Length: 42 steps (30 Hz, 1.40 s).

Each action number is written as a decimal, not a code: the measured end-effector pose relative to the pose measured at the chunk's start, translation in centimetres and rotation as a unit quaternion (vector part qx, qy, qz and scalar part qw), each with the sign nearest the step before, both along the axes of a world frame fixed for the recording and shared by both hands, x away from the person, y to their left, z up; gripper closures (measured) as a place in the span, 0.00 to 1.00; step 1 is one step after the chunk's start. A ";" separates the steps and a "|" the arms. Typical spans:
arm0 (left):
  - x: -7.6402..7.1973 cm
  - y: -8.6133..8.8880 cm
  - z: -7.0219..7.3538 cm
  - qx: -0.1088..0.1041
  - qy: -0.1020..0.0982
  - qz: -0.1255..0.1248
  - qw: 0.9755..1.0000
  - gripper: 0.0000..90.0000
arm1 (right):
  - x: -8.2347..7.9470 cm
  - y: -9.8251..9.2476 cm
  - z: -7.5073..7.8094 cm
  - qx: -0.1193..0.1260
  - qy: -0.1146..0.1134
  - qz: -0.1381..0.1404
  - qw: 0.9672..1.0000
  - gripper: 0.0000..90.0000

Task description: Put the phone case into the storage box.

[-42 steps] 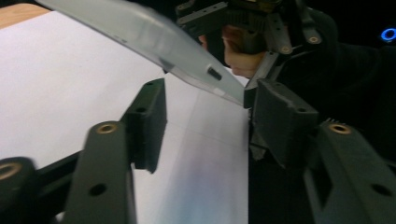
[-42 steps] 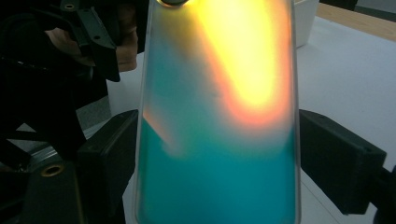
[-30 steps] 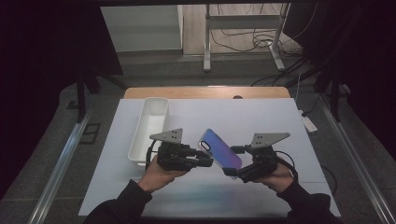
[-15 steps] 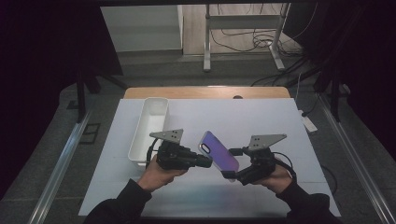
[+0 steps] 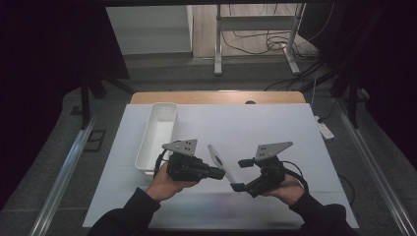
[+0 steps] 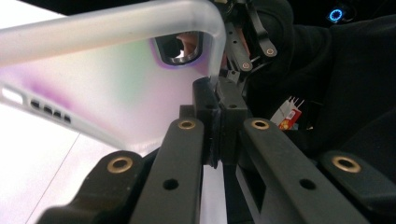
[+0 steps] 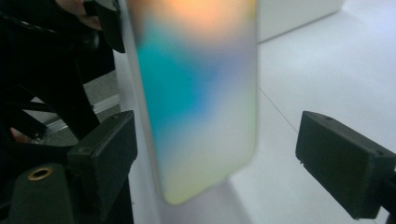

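A translucent phone case (image 5: 219,161) with an iridescent purple-green sheen is held above the white mat, edge-on to the high view. My left gripper (image 5: 218,173) is shut on the case's lower edge. In the left gripper view the jaws (image 6: 215,126) pinch the case (image 6: 116,93) near its camera cutout. My right gripper (image 5: 241,175) stands open just right of the case. In the right gripper view the case (image 7: 196,93) hangs between the spread jaws (image 7: 219,158), close to the left pad (image 7: 109,149) and well clear of the right pad (image 7: 341,163).
A long white tray (image 5: 146,140) lies on the left part of the white mat (image 5: 265,128). The wooden table edge (image 5: 216,97) runs along the back. Beyond it are floor cables and a metal stand.
The case has turned from showing its purple face to standing nearly edge-on. Both hands have shifted slightly nearer and lower.
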<state>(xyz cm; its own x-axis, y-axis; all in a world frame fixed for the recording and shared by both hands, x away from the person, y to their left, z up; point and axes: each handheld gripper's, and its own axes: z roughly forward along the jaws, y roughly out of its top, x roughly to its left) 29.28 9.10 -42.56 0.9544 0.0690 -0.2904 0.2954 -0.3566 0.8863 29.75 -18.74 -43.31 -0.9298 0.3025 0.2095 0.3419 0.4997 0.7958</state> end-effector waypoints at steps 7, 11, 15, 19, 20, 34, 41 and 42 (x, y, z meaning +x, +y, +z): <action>0.1 0.1 0.1 0.022 -0.001 0.023 0.999 0.98 | 0.2 -0.2 -0.3 -0.020 -0.003 -0.014 1.000 0.14; 0.0 0.0 0.4 0.039 -0.010 0.039 0.998 0.98 | 0.1 -0.2 -0.4 -0.037 -0.010 -0.021 0.999 0.13; 0.1 0.1 0.7 0.048 -0.015 0.053 0.997 0.98 | 0.1 -0.4 -0.4 -0.049 -0.014 -0.033 0.998 0.12; 0.4 0.3 0.8 0.057 -0.016 0.072 0.996 0.98 | 0.1 -1.0 -0.2 -0.061 -0.015 -0.050 0.997 0.11; 0.4 0.4 0.8 0.060 -0.015 0.079 0.995 0.98 | 0.1 -1.1 -0.2 -0.063 -0.017 -0.052 0.996 0.11; 1.3 1.2 1.0 0.088 -0.014 0.131 0.987 0.98 | -0.6 -3.1 -0.1 -0.107 -0.036 -0.095 0.989 0.02; 1.7 2.0 1.1 0.094 -0.016 0.159 0.983 0.98 | -0.9 -4.4 -0.2 -0.110 -0.048 -0.119 0.986 0.00; 1.8 2.1 1.2 0.095 -0.016 0.164 0.982 0.98 | -0.9 -4.6 -0.3 -0.110 -0.051 -0.122 0.985 0.00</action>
